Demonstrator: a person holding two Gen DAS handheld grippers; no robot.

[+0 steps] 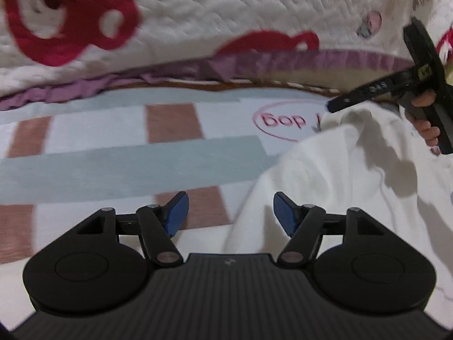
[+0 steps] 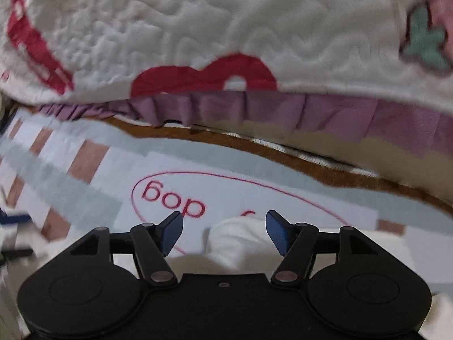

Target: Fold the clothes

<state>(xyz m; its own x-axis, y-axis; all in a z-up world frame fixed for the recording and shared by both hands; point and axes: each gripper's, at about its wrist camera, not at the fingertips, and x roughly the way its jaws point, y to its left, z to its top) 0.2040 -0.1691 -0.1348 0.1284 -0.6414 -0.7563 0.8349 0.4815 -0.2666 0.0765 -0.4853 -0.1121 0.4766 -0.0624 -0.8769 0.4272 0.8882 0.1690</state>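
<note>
A white garment [image 1: 339,187] lies crumpled on the striped bed sheet [image 1: 113,164], filling the right side of the left wrist view. My left gripper [image 1: 230,212] hovers open over its left edge, and its blue pads [image 1: 177,212] touch nothing. Across the garment, a person's hand [image 1: 424,126] holds my right gripper [image 1: 337,104], tip low at the cloth's far edge. In the right wrist view, the right gripper [image 2: 225,228] stands open around a raised bump of the white garment [image 2: 237,238], with its pads clear of the cloth.
A white quilted blanket [image 2: 226,22] with red shapes and a purple ruffle [image 2: 254,107] is heaped along the far side. A brown mat edge [image 2: 254,144] runs below it. The sheet has a red oval print [image 2: 175,198] with lettering.
</note>
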